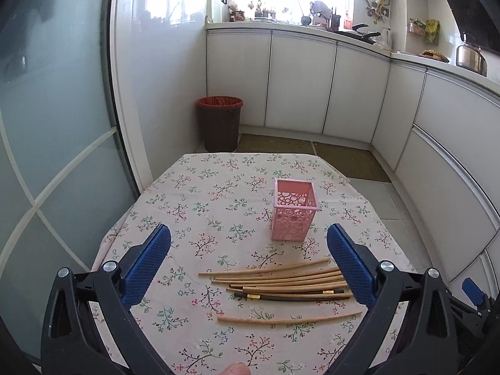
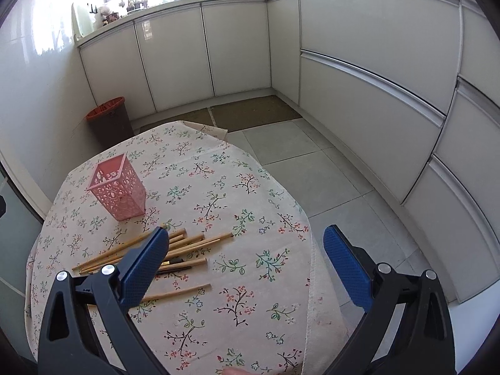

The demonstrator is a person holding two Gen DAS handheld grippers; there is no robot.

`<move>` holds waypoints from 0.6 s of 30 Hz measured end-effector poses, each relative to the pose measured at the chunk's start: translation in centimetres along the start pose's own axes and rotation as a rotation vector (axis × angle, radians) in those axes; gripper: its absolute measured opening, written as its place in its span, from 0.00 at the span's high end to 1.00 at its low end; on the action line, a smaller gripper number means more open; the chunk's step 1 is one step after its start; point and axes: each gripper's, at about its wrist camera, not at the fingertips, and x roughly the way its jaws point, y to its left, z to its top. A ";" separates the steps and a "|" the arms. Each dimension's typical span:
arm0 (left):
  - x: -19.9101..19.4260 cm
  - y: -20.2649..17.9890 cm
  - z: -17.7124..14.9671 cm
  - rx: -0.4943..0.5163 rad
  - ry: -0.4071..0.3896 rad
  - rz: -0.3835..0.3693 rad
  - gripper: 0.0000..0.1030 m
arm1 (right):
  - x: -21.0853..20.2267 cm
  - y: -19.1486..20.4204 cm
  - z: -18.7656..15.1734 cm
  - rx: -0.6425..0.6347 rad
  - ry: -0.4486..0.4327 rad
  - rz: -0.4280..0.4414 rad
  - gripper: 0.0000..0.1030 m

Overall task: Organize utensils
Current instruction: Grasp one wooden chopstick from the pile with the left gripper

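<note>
Chopsticks (image 1: pixel 281 281) lie loose on the bench (image 1: pixel 200 187), a fanned bunch of pale wooden sticks with a couple of dark ones carrying gold bands, and nothing has hold of them. The left hand-held gripper (image 1: pixel 248 234) hangs above the floral cloth with its blue pads spread wide, nothing between them; its right pad (image 1: pixel 350 265) sits in front of the thick ends of the bunch. One pale stick (image 1: pixel 289 318) lies apart from the rest, nearer the camera. Just beyond the bunch, the pink holder (image 1: pixel 293 211) stands upright on the cloth, a square basket with round cut-outs in its walls, and from this view its inside looks empty.

Over to the right wrist view: the right hand-held gripper (image 2: pixel 247 234) is also gaping wide and empty, tilted, with its left pad (image 2: pixel 143 265) over the chopsticks (image 2: pixel 187 243) and its right pad (image 2: pixel 347 265) out past the bench (image 2: pixel 250 297) edge, above the floor tiles. The pink holder (image 2: pixel 120 189) stands up and to the left here, near the sticks but not touching them. The lone stick (image 2: pixel 181 290) pokes out from behind the left pad.

Further out, a dark waste bin (image 1: pixel 219 123) with a red liner sits on the floor in the corner beyond the bench, white cabinet doors (image 1: pixel 300 84) curve round the room, and a steel kettle (image 1: pixel 471 56) stands on the worktop at far right. A frosted glass door (image 1: pixel 53 109) fills the left side.
</note>
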 end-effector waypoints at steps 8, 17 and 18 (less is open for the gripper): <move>3.4 -1.1 -1.4 0.047 0.117 -0.018 0.07 | 1.5 -0.6 -0.3 -0.001 0.032 -0.020 0.06; 11.7 -7.4 -4.8 0.413 0.552 -0.280 0.16 | 4.1 -3.5 -0.5 0.122 0.187 -0.024 0.06; 12.4 -8.3 -4.9 0.443 0.595 -0.326 0.17 | 4.4 -4.0 -0.5 0.148 0.203 -0.023 0.06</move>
